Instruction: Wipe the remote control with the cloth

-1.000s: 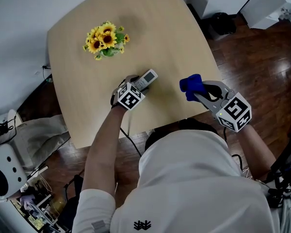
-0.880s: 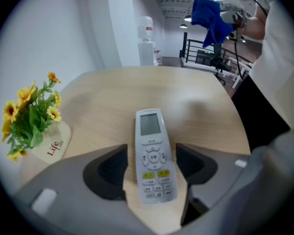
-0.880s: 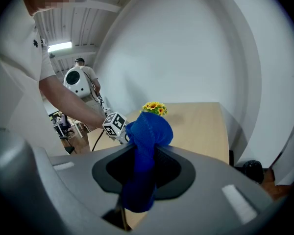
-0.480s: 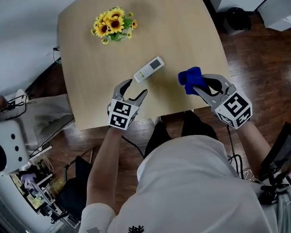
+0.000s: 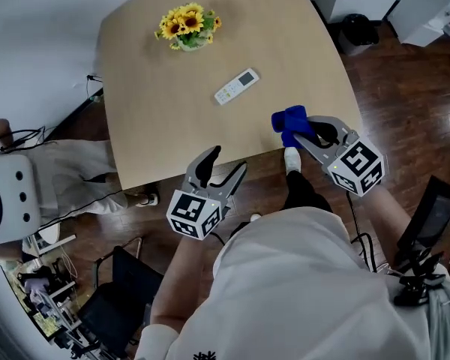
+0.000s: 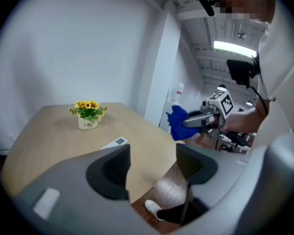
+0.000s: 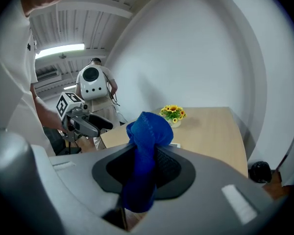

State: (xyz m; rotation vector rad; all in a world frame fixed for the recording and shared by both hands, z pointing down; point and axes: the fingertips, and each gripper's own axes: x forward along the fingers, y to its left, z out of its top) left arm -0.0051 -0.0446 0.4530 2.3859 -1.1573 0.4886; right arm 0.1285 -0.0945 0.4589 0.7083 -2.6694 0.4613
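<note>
Wooden table (image 5: 157,103) bears remote (image 5: 236,86) — left tool (image 5: 229,160) agape, empty; right tool (image 5: 298,135) clamps cloth (image 5: 288,118).

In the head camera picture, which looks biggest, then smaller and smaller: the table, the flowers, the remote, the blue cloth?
1. table
2. flowers
3. remote and blue cloth: about alike. The cloth is bunched up and held nearer the camera, so I won't rank these two.

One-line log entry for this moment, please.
left tongs: open, empty | right tongs: shut on blue cloth | remote control: on table, apart from both tongs
</note>
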